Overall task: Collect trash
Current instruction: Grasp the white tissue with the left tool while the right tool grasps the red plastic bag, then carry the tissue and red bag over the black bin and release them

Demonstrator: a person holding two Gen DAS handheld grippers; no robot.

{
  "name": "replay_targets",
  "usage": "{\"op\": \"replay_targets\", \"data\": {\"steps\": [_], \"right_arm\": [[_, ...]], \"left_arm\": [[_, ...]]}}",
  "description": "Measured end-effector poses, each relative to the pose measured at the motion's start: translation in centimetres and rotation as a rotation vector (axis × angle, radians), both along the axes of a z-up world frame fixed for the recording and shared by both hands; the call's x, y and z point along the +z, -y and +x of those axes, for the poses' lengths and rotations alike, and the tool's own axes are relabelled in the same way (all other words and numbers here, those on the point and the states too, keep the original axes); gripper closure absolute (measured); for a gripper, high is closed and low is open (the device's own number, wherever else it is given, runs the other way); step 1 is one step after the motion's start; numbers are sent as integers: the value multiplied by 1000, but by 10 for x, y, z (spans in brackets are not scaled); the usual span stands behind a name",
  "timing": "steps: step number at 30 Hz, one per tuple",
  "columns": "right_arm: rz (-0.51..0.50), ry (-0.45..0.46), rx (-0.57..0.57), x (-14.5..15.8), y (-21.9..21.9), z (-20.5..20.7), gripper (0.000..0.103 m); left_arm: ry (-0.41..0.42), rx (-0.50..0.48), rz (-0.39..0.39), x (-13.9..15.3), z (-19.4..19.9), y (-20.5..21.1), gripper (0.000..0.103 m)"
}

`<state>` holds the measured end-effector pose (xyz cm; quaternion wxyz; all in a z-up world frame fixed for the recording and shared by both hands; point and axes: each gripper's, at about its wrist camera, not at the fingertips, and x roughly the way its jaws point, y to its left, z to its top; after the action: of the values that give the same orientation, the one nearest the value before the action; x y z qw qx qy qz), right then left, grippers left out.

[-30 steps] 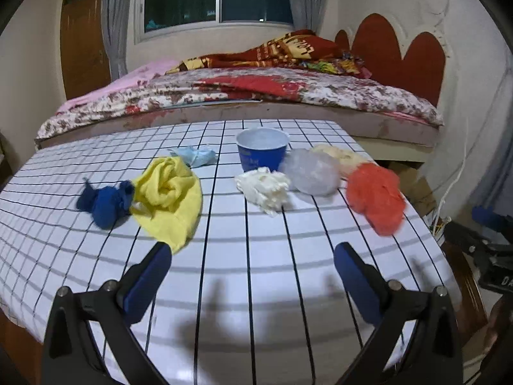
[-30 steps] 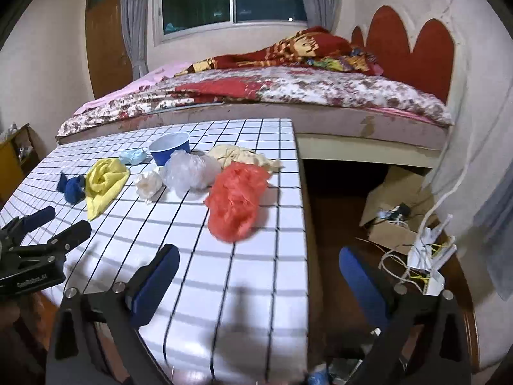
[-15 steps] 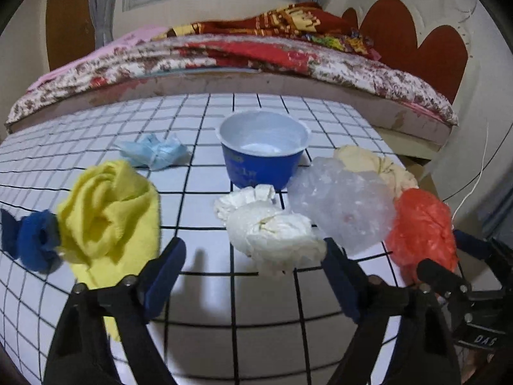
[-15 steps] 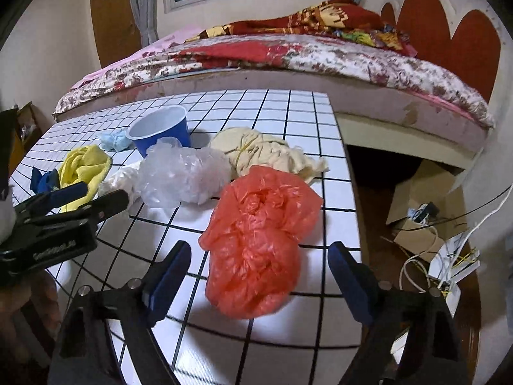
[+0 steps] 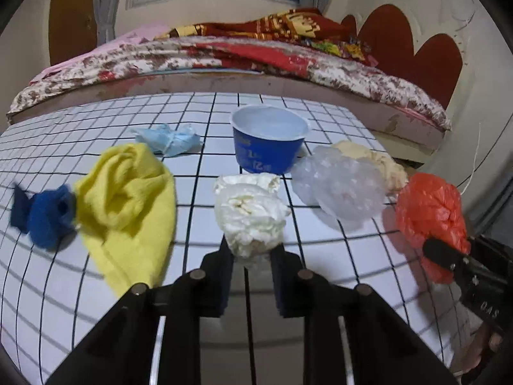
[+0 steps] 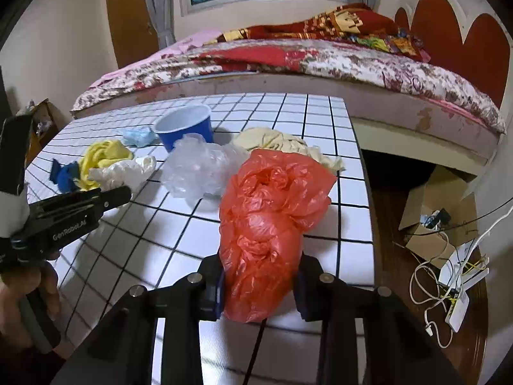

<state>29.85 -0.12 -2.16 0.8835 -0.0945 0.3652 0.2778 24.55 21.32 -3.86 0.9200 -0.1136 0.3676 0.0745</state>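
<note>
Claws (image 5: 250, 256) over gridded table (image 5: 320, 288), bedside.

crumpled white wad (image 5: 250, 215) lies on the table, clamped at its near end. red plastic bag (image 6: 269, 221), crumpled, likewise clamped.

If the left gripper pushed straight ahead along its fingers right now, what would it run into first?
The left gripper already pinches the white crumpled wad. Pushed straight on, wad first, it would probably meet the blue cup standing just behind; the gap is hard to judge.
</note>
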Motion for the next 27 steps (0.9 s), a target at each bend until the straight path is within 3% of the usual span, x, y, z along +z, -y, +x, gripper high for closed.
{"op": "replay_targets", "data": {"steps": [10, 27], "right_arm": [[31, 61, -41, 29, 45, -46, 68], [6, 162, -144, 68, 151, -133, 68]], "left_arm": [[92, -32, -15, 24, -43, 22, 87], [175, -200, 3, 52, -107, 120, 87]]}}
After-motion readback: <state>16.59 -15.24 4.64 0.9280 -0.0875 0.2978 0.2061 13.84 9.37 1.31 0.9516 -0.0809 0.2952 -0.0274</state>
